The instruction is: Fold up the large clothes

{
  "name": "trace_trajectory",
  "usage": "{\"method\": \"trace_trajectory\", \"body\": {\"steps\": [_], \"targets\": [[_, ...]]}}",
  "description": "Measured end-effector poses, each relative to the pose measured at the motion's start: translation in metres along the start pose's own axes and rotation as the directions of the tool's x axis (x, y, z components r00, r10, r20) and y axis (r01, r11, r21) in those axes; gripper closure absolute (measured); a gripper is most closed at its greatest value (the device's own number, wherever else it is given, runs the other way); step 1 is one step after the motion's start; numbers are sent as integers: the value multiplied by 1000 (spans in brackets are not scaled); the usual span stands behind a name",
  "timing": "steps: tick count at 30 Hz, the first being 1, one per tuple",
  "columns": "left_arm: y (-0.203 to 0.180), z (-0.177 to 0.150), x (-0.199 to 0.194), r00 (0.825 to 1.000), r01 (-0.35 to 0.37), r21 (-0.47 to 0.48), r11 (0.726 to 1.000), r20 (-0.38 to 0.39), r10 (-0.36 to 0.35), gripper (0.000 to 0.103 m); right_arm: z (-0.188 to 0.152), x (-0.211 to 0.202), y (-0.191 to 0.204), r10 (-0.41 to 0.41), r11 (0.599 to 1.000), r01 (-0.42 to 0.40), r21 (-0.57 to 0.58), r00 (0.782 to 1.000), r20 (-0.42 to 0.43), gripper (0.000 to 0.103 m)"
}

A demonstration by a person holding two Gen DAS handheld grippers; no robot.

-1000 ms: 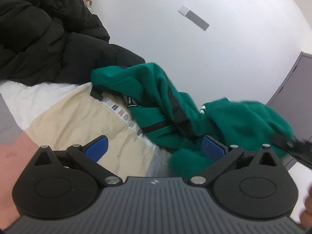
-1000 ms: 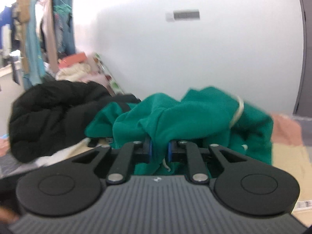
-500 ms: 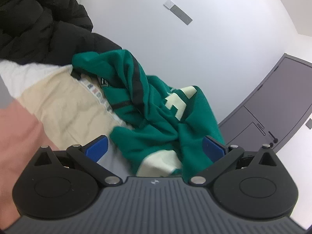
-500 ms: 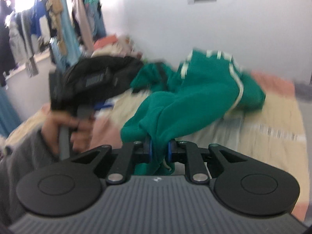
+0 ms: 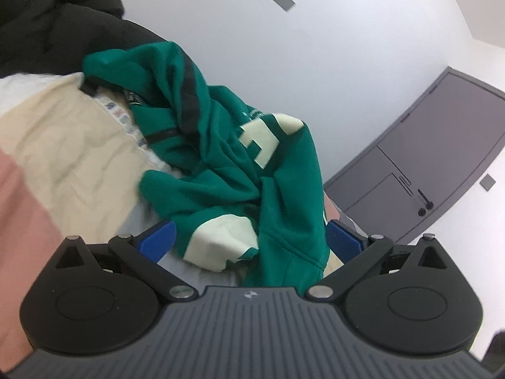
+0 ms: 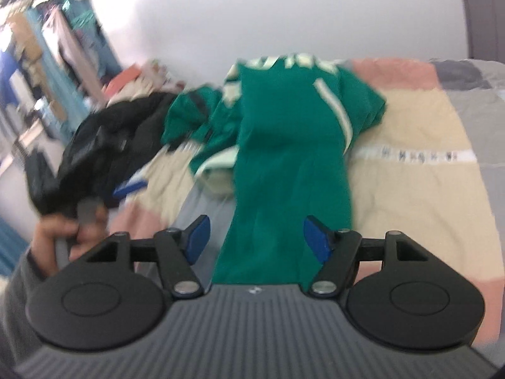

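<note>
A green hoodie with cream lettering and stripes (image 6: 290, 132) lies crumpled on the patchwork bedspread (image 6: 410, 164). One long green part stretches toward my right gripper (image 6: 255, 237), whose jaws stand open with the cloth lying loose between them. In the left wrist view the hoodie (image 5: 227, 164) is bunched, with a cream cuff (image 5: 221, 243) close between the blue fingers. My left gripper (image 5: 249, 237) is open and holds nothing. The left gripper also shows blurred in the right wrist view (image 6: 126, 189).
A black puffer jacket (image 5: 47, 22) is heaped at the far left of the bed; it also shows in the right wrist view (image 6: 104, 139). A white wall stands behind the bed, a grey door (image 5: 426, 164) at right. Hanging clothes (image 6: 63, 47) fill the far left.
My right gripper has opened and let go of the green hoodie, after pulling it out long toward me. The left gripper stays open and has come closer to the cream cuff.
</note>
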State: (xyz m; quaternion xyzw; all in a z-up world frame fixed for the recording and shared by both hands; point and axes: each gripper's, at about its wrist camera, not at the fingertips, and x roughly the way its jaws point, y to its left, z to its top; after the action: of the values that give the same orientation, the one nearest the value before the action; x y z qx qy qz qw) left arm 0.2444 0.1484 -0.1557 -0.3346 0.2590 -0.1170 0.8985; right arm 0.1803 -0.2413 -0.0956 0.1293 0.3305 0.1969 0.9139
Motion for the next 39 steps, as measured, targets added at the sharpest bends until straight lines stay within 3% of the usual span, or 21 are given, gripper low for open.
{"method": "trace_trajectory", "body": {"steps": [4,8,11,15,19,25,26,28,30,35,39], "targets": [[-5,7,35,999,-3,20,1000,-33,4,4,40,47,-26,-89,989,87,120,996,9,35],[0,19,75,999,-9,13,1000,-49,9,10,76,105,-68,-167,939,159,306,986,0,35],[13,31,107,999,1,-25,1000,-46,-2,15,85,135,-96,-208,914,177,364,977,48,34],[40,46,143,1000,15,-110,994,-14,-17,23,81,164,-133,-190,909,138,393,977,97,35],[66,57,169,998,59,-208,976,2,-60,32,76,189,-164,-145,867,74,494,983,108,35],[78,62,197,993,103,-243,965,-22,-112,56,68,235,-185,-43,828,-7,560,996,76,36],[77,62,199,994,95,-230,969,-26,-104,65,69,239,-188,-24,827,-28,561,996,85,36],[67,66,200,999,25,-146,989,-33,-30,80,72,240,-190,32,826,-88,557,994,108,53],[52,70,190,1000,-8,-74,997,14,9,90,76,237,-189,83,824,-135,551,990,117,89],[23,81,141,986,8,5,1000,167,-9,93,90,209,-158,95,907,-153,391,982,165,93],[26,90,91,969,-3,-53,999,248,16,94,98,166,-142,130,917,-221,332,953,275,94]]}}
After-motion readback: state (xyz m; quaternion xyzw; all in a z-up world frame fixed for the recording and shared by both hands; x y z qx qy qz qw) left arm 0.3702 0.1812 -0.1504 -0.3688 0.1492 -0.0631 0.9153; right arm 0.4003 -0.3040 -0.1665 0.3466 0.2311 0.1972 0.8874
